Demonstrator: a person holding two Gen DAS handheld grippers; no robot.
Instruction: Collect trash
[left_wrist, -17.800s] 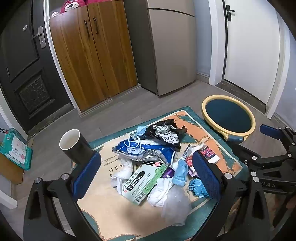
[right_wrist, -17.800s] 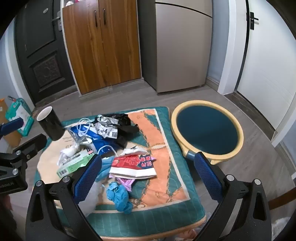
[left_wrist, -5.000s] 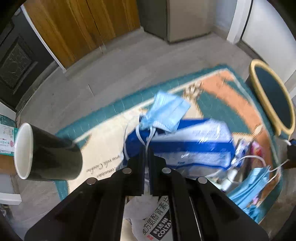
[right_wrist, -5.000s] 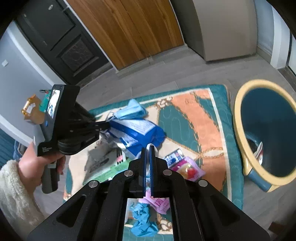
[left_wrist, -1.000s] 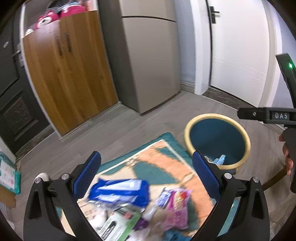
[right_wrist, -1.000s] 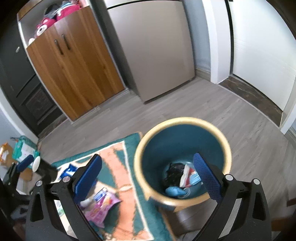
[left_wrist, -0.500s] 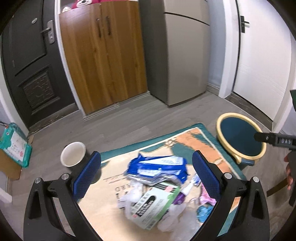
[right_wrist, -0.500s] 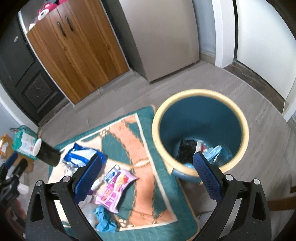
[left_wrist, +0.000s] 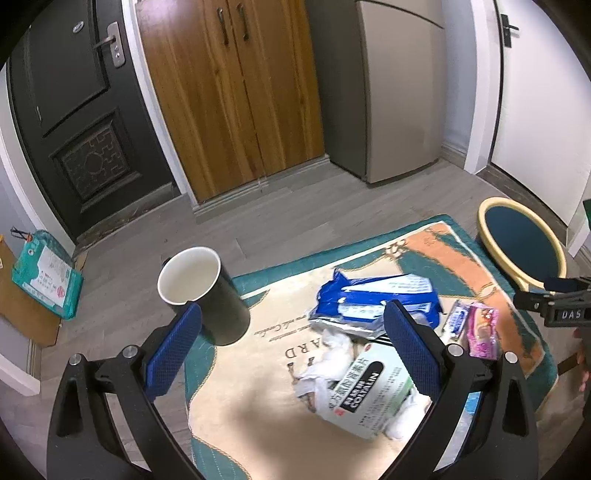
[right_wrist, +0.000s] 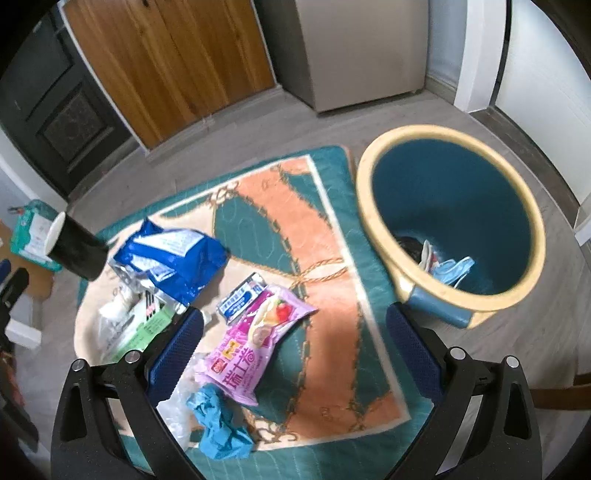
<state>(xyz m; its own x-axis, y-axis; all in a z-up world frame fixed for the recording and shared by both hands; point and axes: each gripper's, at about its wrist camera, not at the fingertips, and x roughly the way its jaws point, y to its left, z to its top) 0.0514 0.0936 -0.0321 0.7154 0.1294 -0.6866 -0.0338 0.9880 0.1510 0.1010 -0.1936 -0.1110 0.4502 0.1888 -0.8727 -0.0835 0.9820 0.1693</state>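
1. The trash lies scattered on a patterned rug (right_wrist: 325, 236). Nearest the right gripper (right_wrist: 295, 339) is a pink snack wrapper (right_wrist: 255, 332), just at 11 o'clock of the gap between its jaws. It looks like thin glossy film, light and slippery. I judge a pinch on a flat sealed end or a crumpled fold would hold better than the puffed middle.

2. At 8 o'clock of the wrapper lies a crumpled blue glove (right_wrist: 218, 424), soft and limp; any bunched ridge should give a hold.

3. At 10 o'clock of the wrapper sits a small blue-and-white packet (right_wrist: 240, 293), touching it. Further on, a blue foil bag (right_wrist: 170, 258) is creased and likely crackly, light, best taken at an edge.

4. In the left wrist view, a white-and-green carton (left_wrist: 365, 391) lies between the jaws of the left gripper (left_wrist: 291, 347), resting on white crumpled tissue (left_wrist: 332, 354). The carton seems stiffer, with corners to grip. The tissue is soft and may tear.

5. A black paper cup (left_wrist: 207, 291), white inside, stands upright at 10 o'clock of the carton: rigid but crushable.

6. Both grippers stand wide apart and hold nothing.

7. The bin (right_wrist: 373, 177), teal inside with a cream rim, stands on the floor at 2 o'clock of the rug, with some trash already at its bottom.
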